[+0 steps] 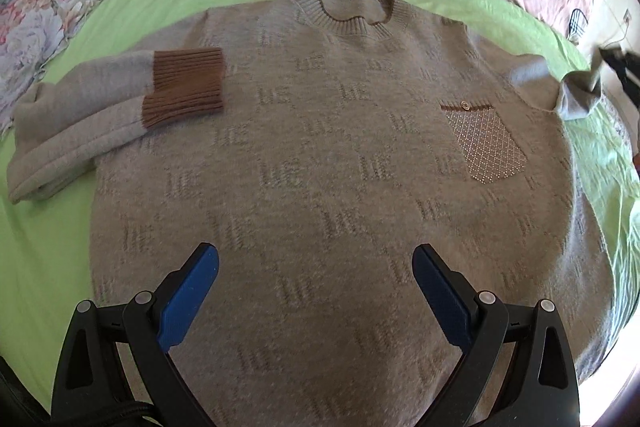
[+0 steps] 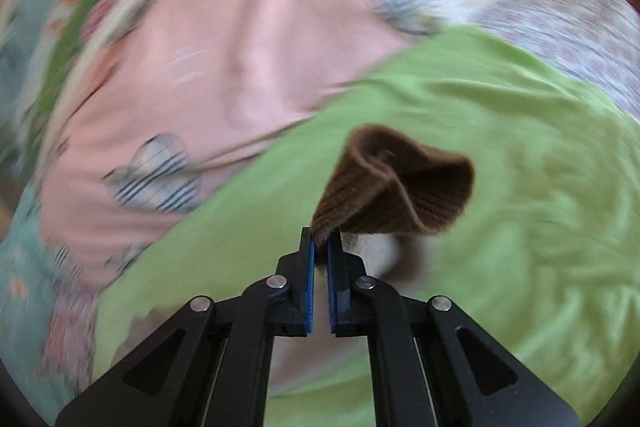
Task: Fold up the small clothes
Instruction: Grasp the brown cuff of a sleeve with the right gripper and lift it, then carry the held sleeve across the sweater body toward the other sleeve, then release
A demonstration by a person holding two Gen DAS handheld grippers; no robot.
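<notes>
The right gripper [image 2: 320, 241] is pinching the brown cuff [image 2: 394, 183], centre frame; it should be carrying it across the sweater [image 1: 320, 155] lying on the bed [image 1: 60, 227] smoothly. The left gripper [image 1: 316, 255], fingers wide, is hovering low.

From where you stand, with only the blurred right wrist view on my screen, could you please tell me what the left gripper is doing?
Observer: The left gripper is open, hovering over the lower front of the sweater, with nothing between its pads.
Operator: Thank you. Is the other sleeve already folded?
Observer: Yes. The left-hand sleeve is folded in, and its brown cuff lies on the sweater's chest.
Operator: And where does my sleeve sit in that view?
Observer: At the right edge, the right-hand sleeve is raised off the green sheet, bunched toward your right gripper, which is shut on the sleeve's brown cuff.
</notes>
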